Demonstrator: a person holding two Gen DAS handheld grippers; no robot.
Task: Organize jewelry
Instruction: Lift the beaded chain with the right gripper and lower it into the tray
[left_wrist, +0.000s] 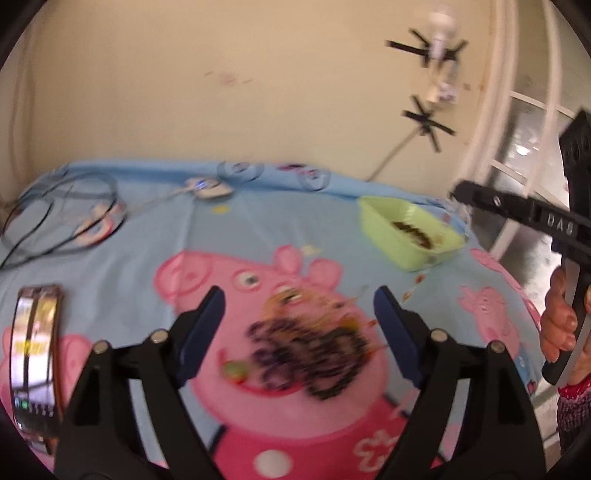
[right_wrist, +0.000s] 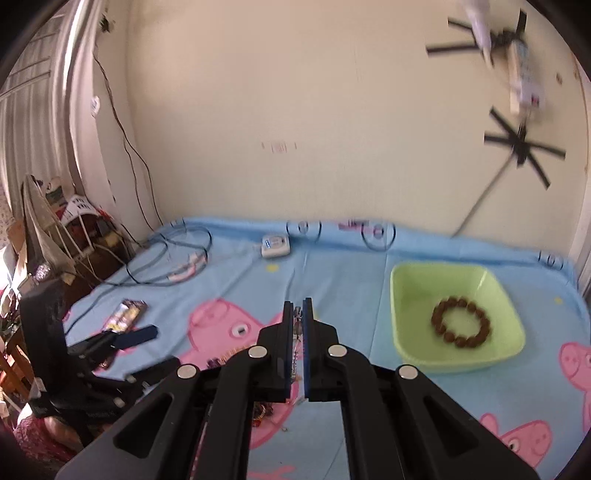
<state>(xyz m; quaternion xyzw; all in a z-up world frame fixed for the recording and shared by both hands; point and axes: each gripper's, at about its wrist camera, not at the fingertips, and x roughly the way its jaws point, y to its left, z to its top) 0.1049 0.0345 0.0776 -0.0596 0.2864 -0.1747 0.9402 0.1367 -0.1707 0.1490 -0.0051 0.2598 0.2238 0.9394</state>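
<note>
Two grippers: left gripper (left_wrist: 299, 325) wide open, empty, over tangled jewelry pile (left_wrist: 310, 354); right gripper (right_wrist: 298, 314) pinches thin chain (right_wrist: 296, 332). You handle light, limp, snag-prone strands; grip mid-strand.

Blue cartoon-print bedsheet (right_wrist: 332, 266) runs up to the cream wall (right_wrist: 295, 110) along its far edge. Green square plastic bowl (right_wrist: 406, 314) sits near the far right corner, brown beaded bracelet (right_wrist: 461, 326) inside it. Tangled pile of dark and gold jewelry (left_wrist: 310, 354) lies mid-sheet, nearer the front edge, left of the bowl. White small charger box (right_wrist: 275, 245) at the far edge, centre. Loose dark cables (right_wrist: 166, 254) by the far left corner. Shiny rectangular packet (left_wrist: 35, 354) at the left edge.
</note>
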